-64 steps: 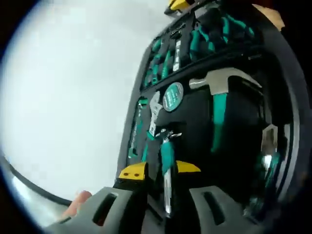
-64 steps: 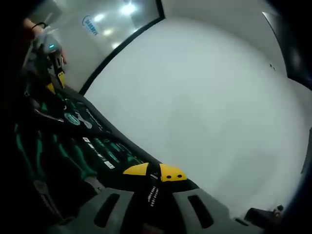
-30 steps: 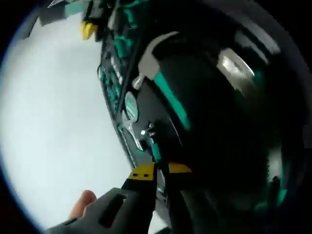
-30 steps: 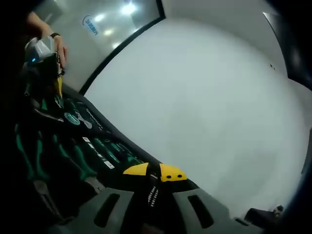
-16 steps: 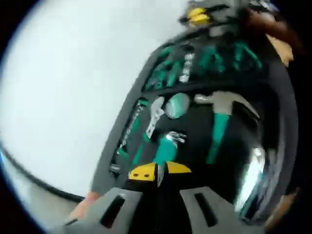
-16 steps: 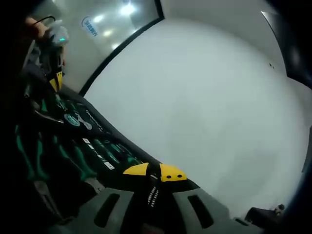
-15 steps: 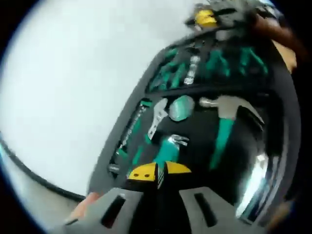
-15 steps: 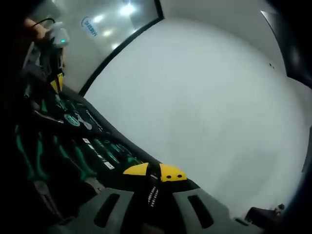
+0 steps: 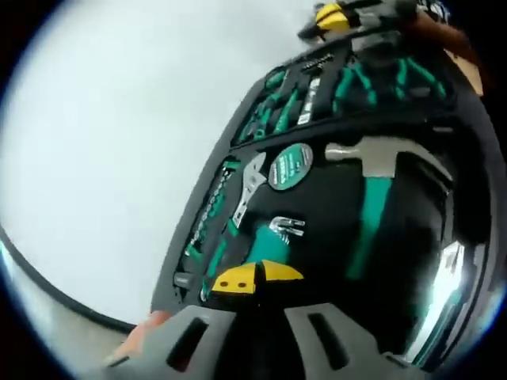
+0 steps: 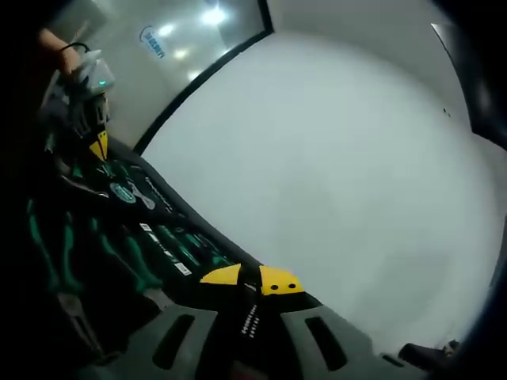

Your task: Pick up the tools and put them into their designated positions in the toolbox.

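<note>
Now your left gripper [image 9: 247,279] hangs above the toolbox [image 9: 412,198], jaws together, empty; the teal-handled tool [image 9: 269,241] has been dropped in. Right gripper [image 10: 252,279] closed, idle.

Grey gripper [image 9: 246,282], yellow-tipped fingers [image 9: 224,279]

No legible text; tape measure [image 9: 290,166] label blurred.

A plain indoor lab or test room: bare white table [image 10: 333,158], glass partition [image 10: 170,55] reflecting ceiling lights.
</note>
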### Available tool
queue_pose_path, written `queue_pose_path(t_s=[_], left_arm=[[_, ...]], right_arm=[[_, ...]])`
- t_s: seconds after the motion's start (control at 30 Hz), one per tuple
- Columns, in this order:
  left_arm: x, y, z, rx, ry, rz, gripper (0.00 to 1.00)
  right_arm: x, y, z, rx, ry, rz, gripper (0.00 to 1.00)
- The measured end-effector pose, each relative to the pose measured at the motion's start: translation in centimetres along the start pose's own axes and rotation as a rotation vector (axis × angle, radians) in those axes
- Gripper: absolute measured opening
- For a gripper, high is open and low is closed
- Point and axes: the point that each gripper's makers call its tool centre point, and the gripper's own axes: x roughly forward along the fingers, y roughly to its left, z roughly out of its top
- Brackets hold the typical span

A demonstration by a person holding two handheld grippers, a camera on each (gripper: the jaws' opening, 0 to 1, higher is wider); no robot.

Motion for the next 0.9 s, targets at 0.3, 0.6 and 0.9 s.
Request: queue_pose_path(t_s=[0.3, 0.6, 0.9], left_arm=[[-1.2, -0.9, 1.0, -0.049, -0.044, 0.068, 0.0], [-1.8, -0.6, 1.1, -0.256, -0.087, -0.122, 0.0], [-1.3, 2.0, -4.6, -0.505, -0.142, 0.038, 0.0]], right_arm=[[0.0, -0.1, -0.3, 0.007, 0.012, -0.002, 0.05], [0.2, 0.6, 0.9, -0.02, -0.006, 0.032, 0.03], [4.2, 14.0, 14.6, 0.116, -0.135, 0.558, 0.0]])
